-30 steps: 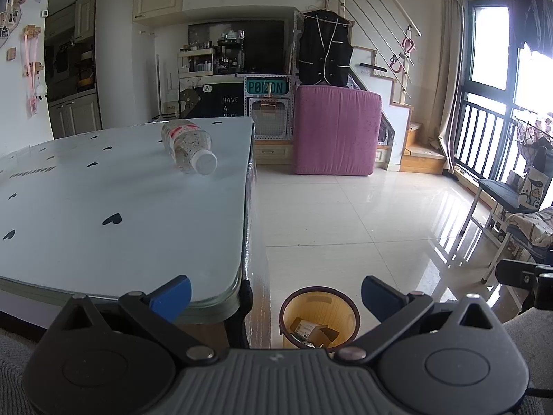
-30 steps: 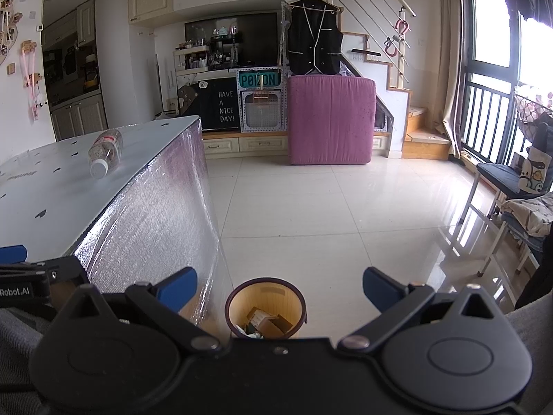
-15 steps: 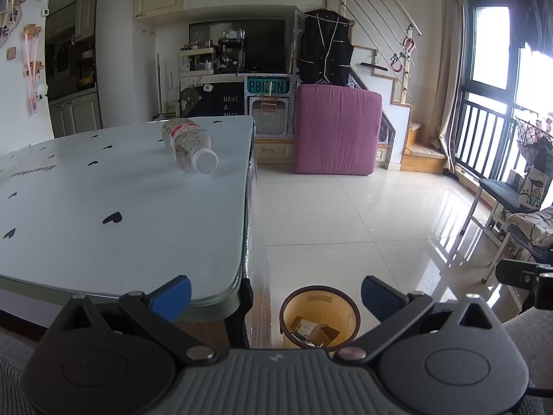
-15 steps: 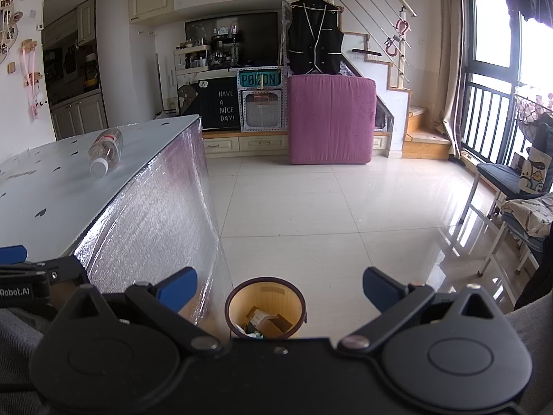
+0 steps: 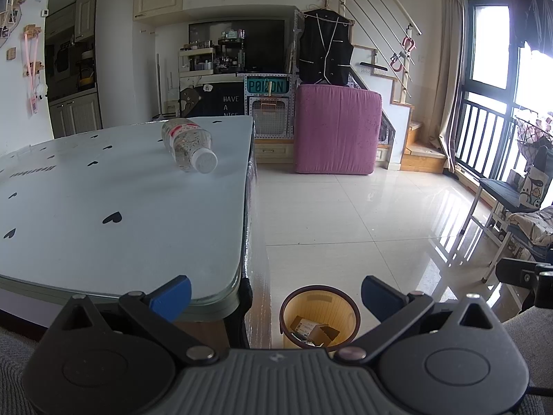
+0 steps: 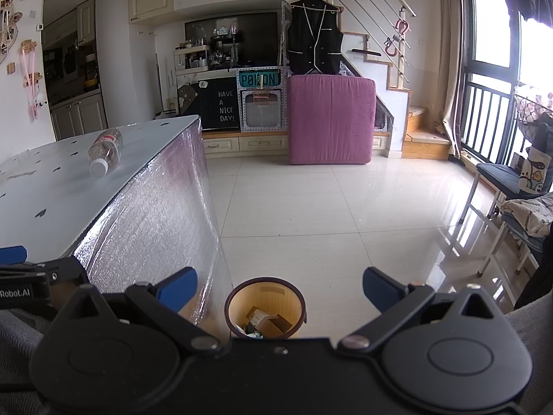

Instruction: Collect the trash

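bottle point(image 5: 188, 149) lying on its side on the table point(image 5: 86, 207), upper left of the frame, not yet collected; bin point(image 5: 319, 314) at lower centre already holds scraps; left gripper point(image 5: 274, 292) and right gripper point(image 6: 280, 288) both spread apart, empty.

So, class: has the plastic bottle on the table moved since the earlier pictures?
No. The plastic bottle lies on its side in the same spot among the table's heart marks.
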Tool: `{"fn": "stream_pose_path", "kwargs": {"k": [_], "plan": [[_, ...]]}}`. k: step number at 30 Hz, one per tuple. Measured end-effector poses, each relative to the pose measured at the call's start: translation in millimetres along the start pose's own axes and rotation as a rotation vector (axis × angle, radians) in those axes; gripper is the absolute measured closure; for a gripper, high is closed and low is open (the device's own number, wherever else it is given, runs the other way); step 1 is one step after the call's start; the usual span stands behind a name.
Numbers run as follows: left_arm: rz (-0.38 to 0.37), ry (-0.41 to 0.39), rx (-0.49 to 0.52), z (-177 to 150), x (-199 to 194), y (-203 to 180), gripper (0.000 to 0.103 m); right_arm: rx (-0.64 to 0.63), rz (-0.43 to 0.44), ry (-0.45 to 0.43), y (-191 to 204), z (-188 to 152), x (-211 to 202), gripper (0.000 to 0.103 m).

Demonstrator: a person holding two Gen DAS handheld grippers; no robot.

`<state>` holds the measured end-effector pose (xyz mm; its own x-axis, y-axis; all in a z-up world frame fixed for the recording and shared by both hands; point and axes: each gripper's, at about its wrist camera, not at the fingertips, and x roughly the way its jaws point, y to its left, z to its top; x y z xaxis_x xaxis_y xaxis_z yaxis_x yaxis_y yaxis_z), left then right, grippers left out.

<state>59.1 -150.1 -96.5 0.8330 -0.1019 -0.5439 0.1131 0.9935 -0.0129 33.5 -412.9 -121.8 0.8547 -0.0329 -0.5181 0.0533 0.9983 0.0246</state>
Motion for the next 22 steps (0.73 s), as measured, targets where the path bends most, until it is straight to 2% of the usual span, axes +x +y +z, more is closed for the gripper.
{"fn": "stream_pose_path", "kwargs": {"k": [22], "plan": [[0.001,0.007,-0.001,-6.6,-1.3,-0.4,0.000,-0.002,0.000,0.003,-0.2,-1.5,1.1,0.000]]}}
